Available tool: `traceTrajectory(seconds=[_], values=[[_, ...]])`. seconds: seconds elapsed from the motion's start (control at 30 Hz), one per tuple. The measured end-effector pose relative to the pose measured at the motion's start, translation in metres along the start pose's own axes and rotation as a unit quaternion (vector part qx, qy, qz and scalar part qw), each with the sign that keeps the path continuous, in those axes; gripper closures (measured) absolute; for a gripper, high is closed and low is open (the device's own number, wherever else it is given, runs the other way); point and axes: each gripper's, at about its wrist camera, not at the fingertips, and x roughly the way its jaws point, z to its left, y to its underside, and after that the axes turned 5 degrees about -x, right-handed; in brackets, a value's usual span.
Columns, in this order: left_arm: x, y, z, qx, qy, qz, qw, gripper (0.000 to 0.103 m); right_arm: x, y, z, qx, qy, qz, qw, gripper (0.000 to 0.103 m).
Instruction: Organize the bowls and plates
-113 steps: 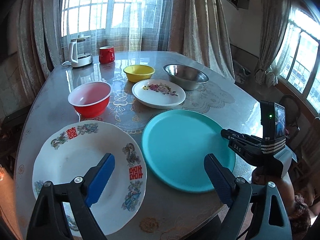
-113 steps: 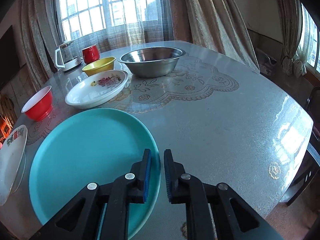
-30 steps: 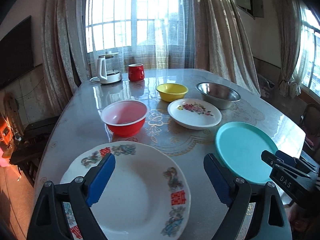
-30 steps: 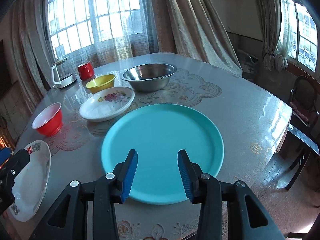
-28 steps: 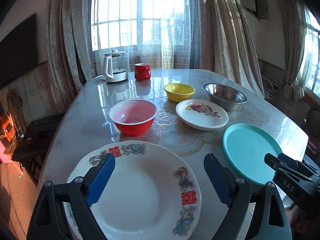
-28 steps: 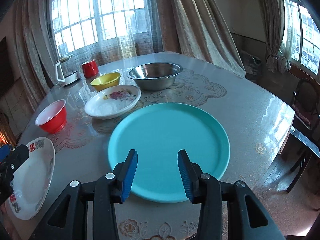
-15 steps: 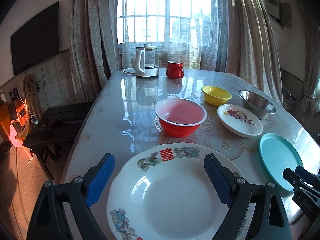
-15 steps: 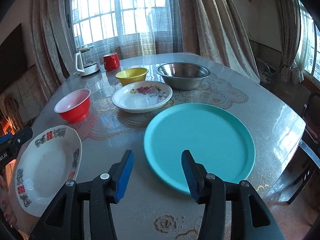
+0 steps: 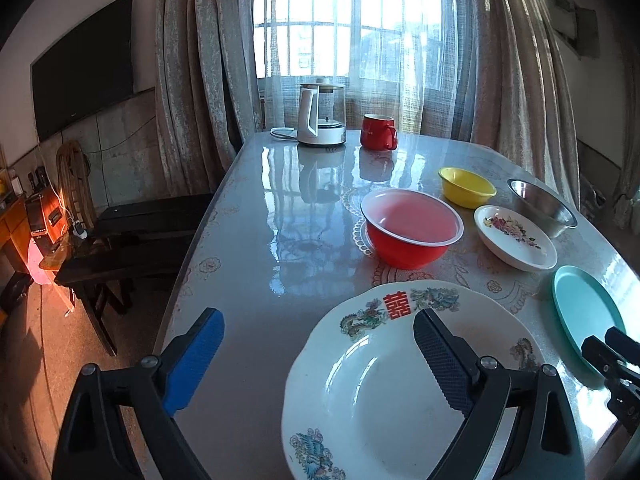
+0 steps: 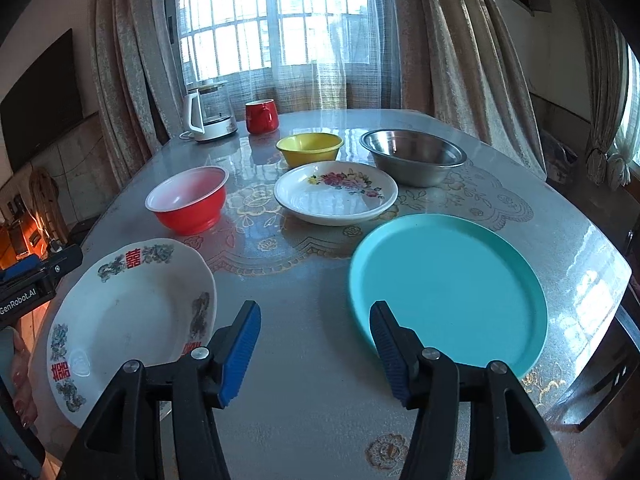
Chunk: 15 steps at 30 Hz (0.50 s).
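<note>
Spreading across my view, the glossy table (image 10: 280,420) carries everything. My left gripper (image 9: 320,354), jaws wide and just opened further, grips nothing; one finger hangs over the big white plate with red characters (image 9: 372,392) at the near edge. My right gripper (image 10: 316,348), jaws just widening, is empty above bare table, between that plate and the teal plate (image 10: 448,284). Beyond sit the steel bowl (image 10: 412,156), floral plate (image 10: 336,196), red bowl (image 10: 188,198) and yellow bowl (image 10: 310,148).
</note>
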Motion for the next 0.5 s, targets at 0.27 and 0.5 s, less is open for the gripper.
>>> traceTrajectory(seconds=[0.27, 0.5], values=[[0.017, 0.006, 0.005, -0.003, 0.046, 0.047, 0.9978, 0.006, 0.006, -0.001, 0.015, -0.014, -0.028, 0.005, 1.0, 0.045], [0.03, 0.014, -0.002, 0.02, 0.068, 0.077, 0.9946, 0.007, 0.013, 0.002, 0.021, -0.013, -0.046, 0.018, 0.999, 0.041]])
